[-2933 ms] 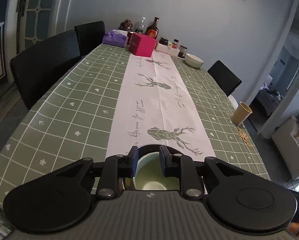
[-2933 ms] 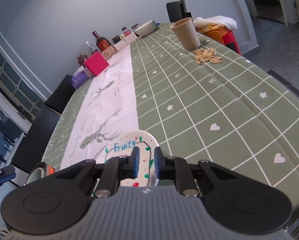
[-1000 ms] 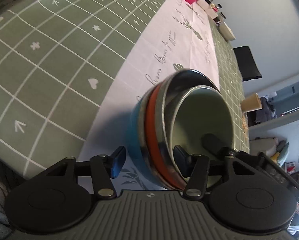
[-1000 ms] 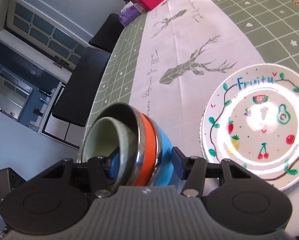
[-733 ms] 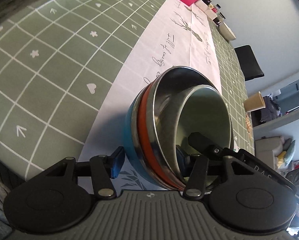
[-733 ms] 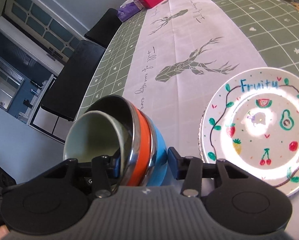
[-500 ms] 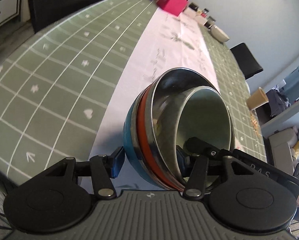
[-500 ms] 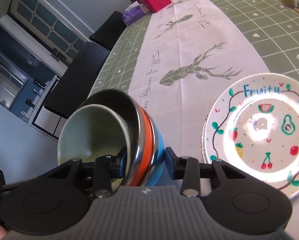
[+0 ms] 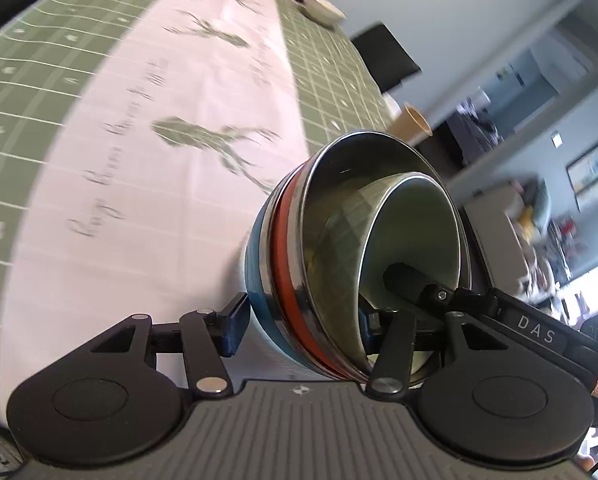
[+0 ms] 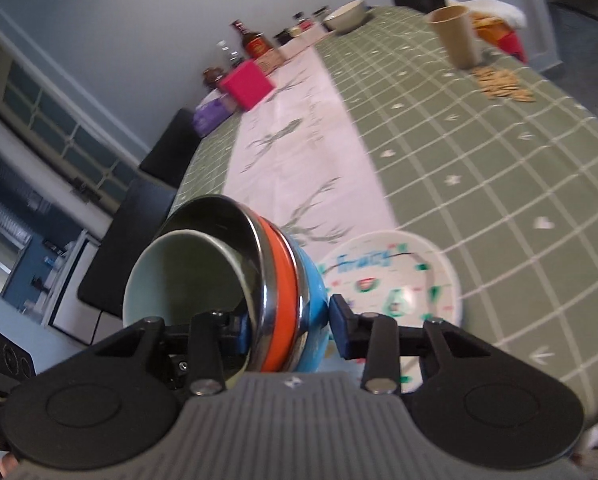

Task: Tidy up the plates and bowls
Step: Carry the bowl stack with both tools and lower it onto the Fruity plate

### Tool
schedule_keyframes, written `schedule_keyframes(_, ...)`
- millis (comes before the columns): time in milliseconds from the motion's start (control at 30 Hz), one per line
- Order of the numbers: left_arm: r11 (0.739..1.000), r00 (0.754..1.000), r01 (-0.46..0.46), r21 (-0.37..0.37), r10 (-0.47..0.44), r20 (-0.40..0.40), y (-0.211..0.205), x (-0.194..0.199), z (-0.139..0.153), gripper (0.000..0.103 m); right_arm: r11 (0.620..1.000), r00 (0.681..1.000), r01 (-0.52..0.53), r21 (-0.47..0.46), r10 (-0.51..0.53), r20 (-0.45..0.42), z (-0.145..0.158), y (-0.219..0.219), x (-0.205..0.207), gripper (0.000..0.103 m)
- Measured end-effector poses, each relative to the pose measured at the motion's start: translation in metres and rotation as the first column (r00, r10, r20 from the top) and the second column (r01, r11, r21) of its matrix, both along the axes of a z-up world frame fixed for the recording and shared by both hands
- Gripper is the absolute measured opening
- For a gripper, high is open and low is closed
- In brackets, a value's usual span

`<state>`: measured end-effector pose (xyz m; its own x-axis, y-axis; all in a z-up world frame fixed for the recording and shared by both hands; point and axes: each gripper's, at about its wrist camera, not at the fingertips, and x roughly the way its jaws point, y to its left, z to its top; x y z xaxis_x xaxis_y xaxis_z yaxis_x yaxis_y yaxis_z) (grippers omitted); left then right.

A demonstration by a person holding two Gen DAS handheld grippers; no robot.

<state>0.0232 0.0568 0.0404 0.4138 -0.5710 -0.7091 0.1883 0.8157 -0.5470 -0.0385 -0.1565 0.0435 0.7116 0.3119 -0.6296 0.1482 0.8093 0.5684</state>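
Left gripper (image 9: 301,322) and right gripper (image 10: 289,326) each clamped across the tilted bowl stack (image 10: 219,276), raised near table edge. Fruit plate (image 10: 419,264) on tablecloth, just right.

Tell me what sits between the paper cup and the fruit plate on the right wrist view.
In the right wrist view, only green checked tablecloth lies between the paper cup and the fruit plate; the scattered seeds sit off to the side.

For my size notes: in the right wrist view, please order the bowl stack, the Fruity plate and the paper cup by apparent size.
1. bowl stack, nearest the camera.
2. Fruity plate, partly hidden.
3. paper cup, far away, so true size is unsure.
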Motion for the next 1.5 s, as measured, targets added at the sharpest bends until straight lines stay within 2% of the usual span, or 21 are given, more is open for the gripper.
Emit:
schedule_keyframes(267,0.998,0.994,0.056,0.040,-0.052,-0.100,-0.027,0.015,-0.016,0.060,0.999,0.996,0.041,0.010,-0.040,-0.081,-0.017,-0.023,0.004,0.038)
schedule_keyframes(467,0.997,0.992,0.065,0.039,-0.060,-0.108,-0.028,0.021,-0.019,0.060,0.999,0.995,0.046,-0.010,-0.047,-0.084,-0.018,-0.025,0.006,0.039)
schedule_keyframes(500,0.996,0.993,0.079,0.042,-0.075,-0.094,-0.029,0.022,-0.019,0.061,0.999,0.995,0.046,-0.012,-0.046,-0.083,-0.017,-0.026,0.007,0.039)
schedule_keyframes(567,0.993,0.995,0.097,0.063,-0.095,-0.045,-0.029,0.017,-0.016,0.061,0.999,0.995,0.044,0.010,-0.043,-0.087,-0.018,-0.028,0.008,0.047)
schedule_keyframes(633,0.988,0.993,0.070,0.137,-0.082,0.082,-0.031,0.006,-0.006,0.079,0.998,0.997,0.041,0.053,-0.038,-0.067,-0.019,-0.031,0.006,0.055)
schedule_keyframes(700,0.979,0.971,0.036,0.200,-0.081,0.225,-0.028,-0.012,0.006,0.087,0.998,0.999,0.034,0.058,-0.034,-0.004,-0.014,-0.032,0.000,0.059)
schedule_keyframes(733,0.975,0.955,0.034,0.218,-0.096,0.281,-0.026,-0.022,0.011,0.088,0.999,0.999,0.039,0.036,-0.040,0.031,-0.009,-0.030,-0.005,0.064)
schedule_keyframes(767,0.973,0.939,0.037,0.229,-0.112,0.324,-0.024,-0.031,0.016,0.089,0.999,0.997,0.047,0.010,-0.048,0.067,-0.003,-0.027,-0.010,0.074)
schedule_keyframes(833,0.966,0.909,0.021,0.259,-0.127,0.397,-0.020,-0.049,0.024,0.097,0.998,0.992,0.041,-0.048,-0.034,0.122,0.006,-0.023,-0.022,0.083)
schedule_keyframes(933,0.955,0.878,-0.060,0.290,-0.088,0.470,-0.020,-0.074,0.029,0.097,0.989,0.990,0.059,-0.133,-0.041,0.135,0.012,-0.018,-0.044,0.085)
schedule_keyframes(1067,0.939,0.867,-0.180,0.293,0.011,0.498,-0.021,-0.096,0.030,0.097,0.971,0.989,0.073,-0.227,-0.041,0.142,0.007,-0.018,-0.071,0.089)
schedule_keyframes(1200,0.923,0.863,-0.236,0.304,0.056,0.501,-0.019,-0.108,0.030,0.097,0.949,0.993,0.089,-0.302,-0.059,0.107,-0.005,-0.016,-0.086,0.089)
schedule_keyframes(1300,0.909,0.860,-0.254,0.331,0.056,0.507,-0.020,-0.117,0.029,0.096,0.936,0.996,0.076,-0.344,-0.055,0.070,-0.015,-0.008,-0.090,0.089)
schedule_keyframes(1400,0.921,0.876,-0.210,0.328,0.028,0.482,-0.024,-0.124,0.026,0.096,0.925,0.999,0.041,-0.377,-0.029,0.038,-0.023,0.004,-0.093,0.089)
schedule_keyframes(1500,0.918,0.874,-0.206,0.339,0.017,0.485,-0.031,-0.131,0.023,0.096,0.932,1.000,0.015,-0.363,-0.010,0.015,-0.029,0.012,-0.093,0.089)
